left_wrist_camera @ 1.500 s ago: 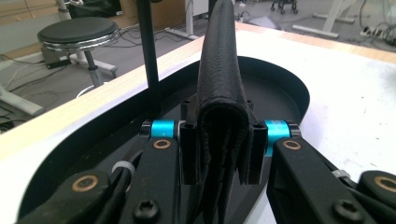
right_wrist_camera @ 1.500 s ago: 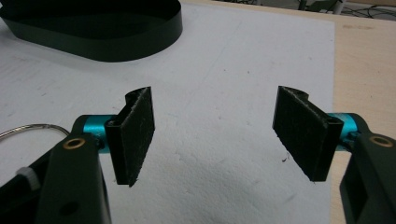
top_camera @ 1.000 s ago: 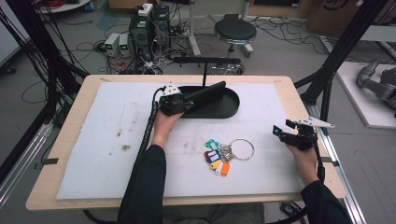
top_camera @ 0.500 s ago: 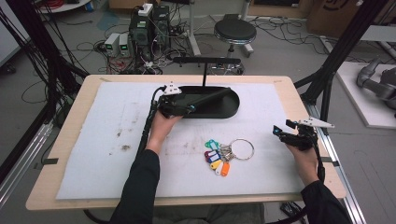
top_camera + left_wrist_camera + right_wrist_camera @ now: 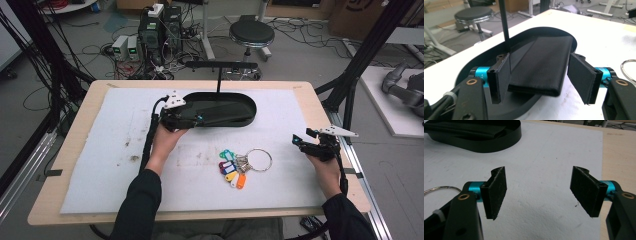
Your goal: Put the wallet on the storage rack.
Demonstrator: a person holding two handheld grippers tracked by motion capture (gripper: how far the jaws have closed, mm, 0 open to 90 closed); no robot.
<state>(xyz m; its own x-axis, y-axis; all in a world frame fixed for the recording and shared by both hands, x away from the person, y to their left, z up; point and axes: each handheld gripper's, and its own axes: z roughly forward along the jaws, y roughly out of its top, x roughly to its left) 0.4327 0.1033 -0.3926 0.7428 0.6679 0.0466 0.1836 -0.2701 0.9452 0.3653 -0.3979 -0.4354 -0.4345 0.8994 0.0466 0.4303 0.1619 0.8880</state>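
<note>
High view puts the left gripper (image 5: 192, 119) at the black tray's (image 5: 250, 107) left end, jaws just opened and released around the folded black cloth (image 5: 541, 65) lying in that tray, while the right gripper (image 5: 306, 143), well right of the tray, gapes empty.

Matt woven cloth (image 5: 541, 65); glossy, seemingly plastic tray (image 5: 471, 67).

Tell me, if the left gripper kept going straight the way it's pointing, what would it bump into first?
Most likely the folded black cloth in the black tray. The left gripper has just been opening its jaws; the cloth's near end lies between them, apparently untouched. Depth is hard to judge.
</note>
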